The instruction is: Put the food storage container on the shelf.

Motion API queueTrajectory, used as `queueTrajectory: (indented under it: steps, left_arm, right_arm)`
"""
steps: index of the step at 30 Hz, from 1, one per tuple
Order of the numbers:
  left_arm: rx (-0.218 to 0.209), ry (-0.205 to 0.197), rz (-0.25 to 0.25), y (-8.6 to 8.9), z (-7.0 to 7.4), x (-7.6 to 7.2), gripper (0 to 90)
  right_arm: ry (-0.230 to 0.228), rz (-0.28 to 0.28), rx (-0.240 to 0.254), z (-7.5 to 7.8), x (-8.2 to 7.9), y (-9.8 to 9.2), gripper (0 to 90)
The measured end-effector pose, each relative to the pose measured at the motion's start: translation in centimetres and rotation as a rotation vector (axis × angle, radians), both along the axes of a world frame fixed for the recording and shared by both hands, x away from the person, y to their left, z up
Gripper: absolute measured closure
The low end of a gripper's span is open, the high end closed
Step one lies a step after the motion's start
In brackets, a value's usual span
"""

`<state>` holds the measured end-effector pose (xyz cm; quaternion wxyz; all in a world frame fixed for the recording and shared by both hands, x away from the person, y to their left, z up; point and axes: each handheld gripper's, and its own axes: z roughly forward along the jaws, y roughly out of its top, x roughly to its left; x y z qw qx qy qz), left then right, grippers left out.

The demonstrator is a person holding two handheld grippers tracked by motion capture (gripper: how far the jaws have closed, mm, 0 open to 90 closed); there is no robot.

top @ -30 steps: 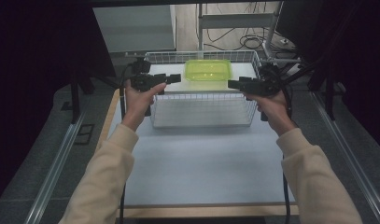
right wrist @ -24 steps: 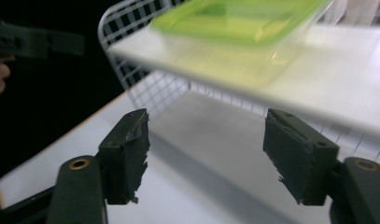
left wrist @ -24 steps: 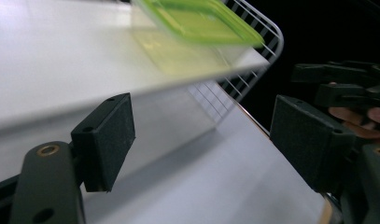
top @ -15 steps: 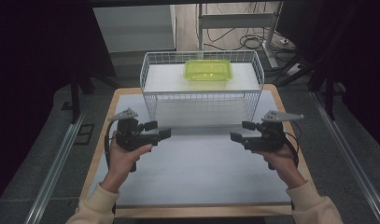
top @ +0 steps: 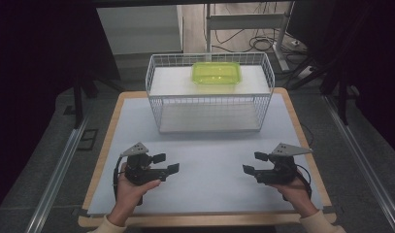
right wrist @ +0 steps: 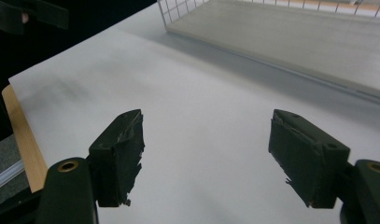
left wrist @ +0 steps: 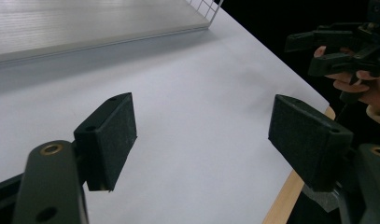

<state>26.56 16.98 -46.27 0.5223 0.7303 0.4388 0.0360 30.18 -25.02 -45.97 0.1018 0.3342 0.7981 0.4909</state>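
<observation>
the big counter (top: 137, 145) has a pale grey sheet on top and a wooden edge. at its far side stands a white wire basket (top: 158, 104) with a flat shelf. a bright green plastic box (top: 217, 73) sits on top of that shelf, near the back. two hands rest low over the near part of the counter, well apart from the basket. the left tongs (top: 166, 164) are wide open with nothing between them. the right tongs (top: 253, 163) have just been opening and are also wide and hold nothing. the two tongs point toward each other.
</observation>
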Motion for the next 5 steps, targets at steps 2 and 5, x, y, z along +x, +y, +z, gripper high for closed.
queueTrajectory:
  steps: [2, 5]
  left_arm:
    - [0.002, 0.001, -0.003, -0.08, -0.18, -0.04, 23.5]
    - [0.013, 0.004, -0.009, -0.13, -0.49, -0.16, 23.5]
  right_arm:
    - [-0.009, 0.002, 0.008, 0.12, -0.09, 0.05, 26.8]
    - [-0.013, -0.004, 0.009, -0.09, -0.23, -0.03, 26.0]
